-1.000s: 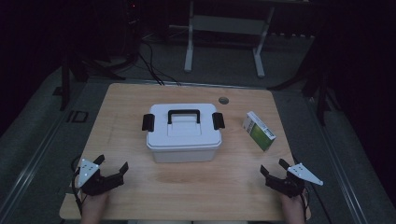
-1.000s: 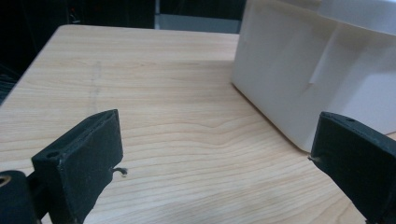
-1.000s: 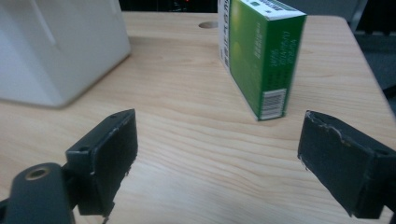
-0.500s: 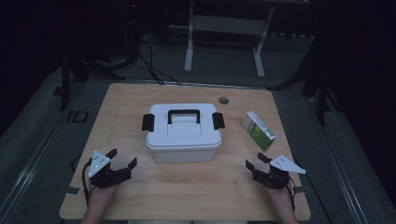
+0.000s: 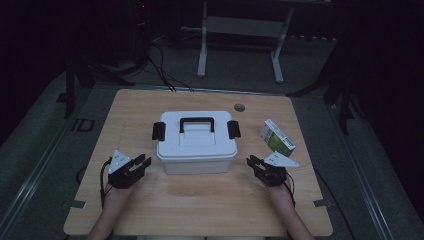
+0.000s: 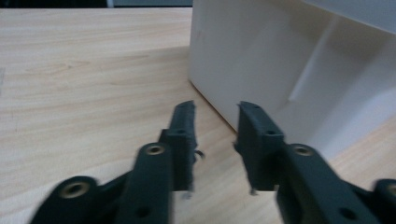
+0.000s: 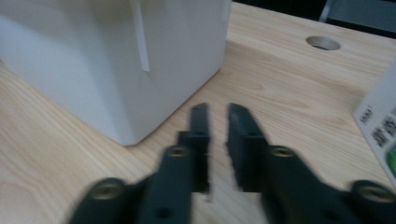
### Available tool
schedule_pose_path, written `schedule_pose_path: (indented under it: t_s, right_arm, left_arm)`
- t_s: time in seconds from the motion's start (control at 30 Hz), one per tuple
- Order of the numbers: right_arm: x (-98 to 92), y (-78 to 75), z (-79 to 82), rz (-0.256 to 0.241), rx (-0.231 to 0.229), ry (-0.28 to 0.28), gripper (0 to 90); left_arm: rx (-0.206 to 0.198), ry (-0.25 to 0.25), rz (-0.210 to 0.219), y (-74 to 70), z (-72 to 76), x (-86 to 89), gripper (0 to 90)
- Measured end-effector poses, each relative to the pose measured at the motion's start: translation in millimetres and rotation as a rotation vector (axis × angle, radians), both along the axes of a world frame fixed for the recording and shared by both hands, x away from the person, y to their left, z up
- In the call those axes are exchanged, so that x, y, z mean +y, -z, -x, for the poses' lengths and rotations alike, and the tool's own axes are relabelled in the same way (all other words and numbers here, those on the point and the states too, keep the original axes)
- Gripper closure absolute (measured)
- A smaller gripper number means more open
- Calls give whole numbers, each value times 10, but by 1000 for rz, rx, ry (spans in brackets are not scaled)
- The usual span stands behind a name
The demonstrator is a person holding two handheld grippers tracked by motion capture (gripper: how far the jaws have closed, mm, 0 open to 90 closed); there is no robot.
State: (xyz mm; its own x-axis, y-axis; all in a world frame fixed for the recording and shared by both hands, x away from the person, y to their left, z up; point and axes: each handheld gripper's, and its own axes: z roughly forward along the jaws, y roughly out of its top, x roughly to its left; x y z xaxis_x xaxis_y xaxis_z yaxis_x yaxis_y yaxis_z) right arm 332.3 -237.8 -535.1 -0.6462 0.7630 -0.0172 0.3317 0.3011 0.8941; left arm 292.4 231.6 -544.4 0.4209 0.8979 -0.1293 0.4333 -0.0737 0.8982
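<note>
A white lidded storage box (image 5: 196, 142) with a black handle and two black side latches stands in the middle of the wooden table (image 5: 210, 200). My left gripper (image 5: 141, 162) is just off its front left corner, open, with nothing between its fingers. The left gripper view shows the box's wall (image 6: 280, 56) right ahead of that gripper (image 6: 216, 107). My right gripper (image 5: 252, 161) sits by the front right corner. Its jaws stand a narrow gap apart and empty (image 7: 218, 108), beside the box's corner (image 7: 116, 56).
A small green-and-white carton (image 5: 276, 136) lies to the right of the box and also appears at the edge of the right gripper view (image 7: 380, 121). A round cable hole (image 5: 239, 107) is in the table behind the box. Dark floor and a metal stand lie beyond the table.
Both grippers have moved forward and inward from the table's front corners, and now flank the box's front corners. The box and carton have not moved.
</note>
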Motion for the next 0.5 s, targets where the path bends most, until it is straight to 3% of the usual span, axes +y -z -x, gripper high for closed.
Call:
schedule_pose_path:
  t_s: [0.03,0.1,0.17,0.37,0.5]
  right_arm:
    - [30,4,-25,3,6,-6,893]
    - [87,8,-70,11,11,-14,900]
    - [150,4,-114,6,21,-26,900]
    - [314,-34,-203,-13,19,-43,900]
    - [383,-66,-259,-47,22,-57,899]
  left_arm:
    - [7,-2,1,-3,-27,-11,742]
    - [27,19,10,-5,-79,-30,821]
    - [37,30,-7,0,-119,-64,886]
    - [51,72,2,-7,-216,-144,898]
    - [37,86,11,-30,-237,-187,897]
